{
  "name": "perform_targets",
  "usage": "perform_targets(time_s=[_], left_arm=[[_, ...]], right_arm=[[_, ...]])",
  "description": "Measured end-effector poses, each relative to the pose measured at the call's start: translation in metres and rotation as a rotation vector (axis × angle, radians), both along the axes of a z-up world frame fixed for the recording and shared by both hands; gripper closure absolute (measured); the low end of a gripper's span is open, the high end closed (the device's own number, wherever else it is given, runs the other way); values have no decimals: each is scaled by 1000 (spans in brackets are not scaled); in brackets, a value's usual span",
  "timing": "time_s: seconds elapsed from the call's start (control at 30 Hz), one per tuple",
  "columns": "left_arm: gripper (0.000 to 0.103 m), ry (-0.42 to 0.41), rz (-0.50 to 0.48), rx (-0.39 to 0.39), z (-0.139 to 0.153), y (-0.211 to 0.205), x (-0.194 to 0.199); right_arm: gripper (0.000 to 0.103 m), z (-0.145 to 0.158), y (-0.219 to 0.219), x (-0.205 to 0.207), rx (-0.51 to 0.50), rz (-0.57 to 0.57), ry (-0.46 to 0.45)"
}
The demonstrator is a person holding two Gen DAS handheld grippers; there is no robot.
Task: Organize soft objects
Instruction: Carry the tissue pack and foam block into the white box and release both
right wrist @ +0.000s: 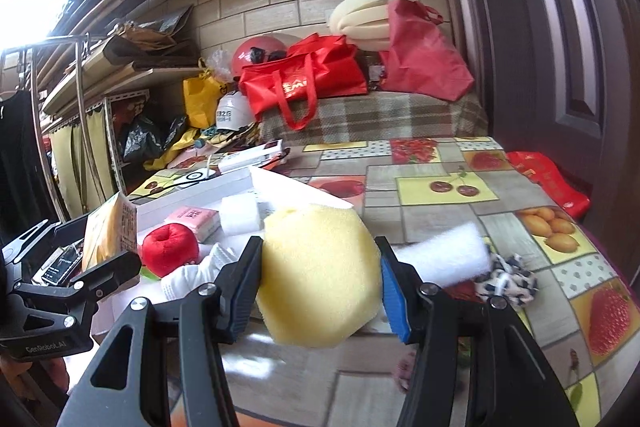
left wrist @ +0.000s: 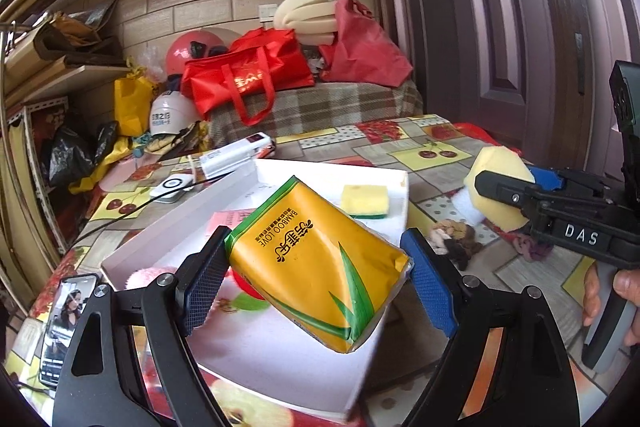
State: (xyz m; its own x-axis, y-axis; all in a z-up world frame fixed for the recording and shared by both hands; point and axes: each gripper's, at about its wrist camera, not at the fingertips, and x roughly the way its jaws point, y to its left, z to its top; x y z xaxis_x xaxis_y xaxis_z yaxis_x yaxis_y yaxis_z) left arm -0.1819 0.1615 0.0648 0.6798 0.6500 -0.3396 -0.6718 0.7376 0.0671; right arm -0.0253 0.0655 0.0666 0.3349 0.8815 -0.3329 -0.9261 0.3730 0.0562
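Both grippers loaded, above the desk.
I hold the tissue pack (left wrist: 320, 263) clamped in my left gripper (left wrist: 320, 275) over the white box (left wrist: 384, 183); right gripper (right wrist: 316, 279) squeezes the yellow sponge (right wrist: 316, 275) beside it.

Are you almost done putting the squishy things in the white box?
Partly. The white box already holds a small sponge, a red plush apple and a pink pack. The left gripper holds a tissue pack, the right gripper a yellow sponge. Scrunchies still wait on the table.

A phone (left wrist: 68, 323) and white helmet (left wrist: 170, 117) sit near red bags (left wrist: 248, 75).
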Motion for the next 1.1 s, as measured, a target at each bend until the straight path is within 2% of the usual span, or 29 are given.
perform_targets(time_s=[0.37, 0.5, 1.1], left_arm=[[17, -21, 107, -12, -2, 31, -24], [17, -29, 116, -48, -4, 39, -27], [17, -39, 127, -29, -4, 39, -31]], right_arm=[[48, -1, 44, -15, -15, 46, 0], [48, 0, 52, -19, 2, 56, -5], [48, 2, 78, -27, 12, 51, -8]])
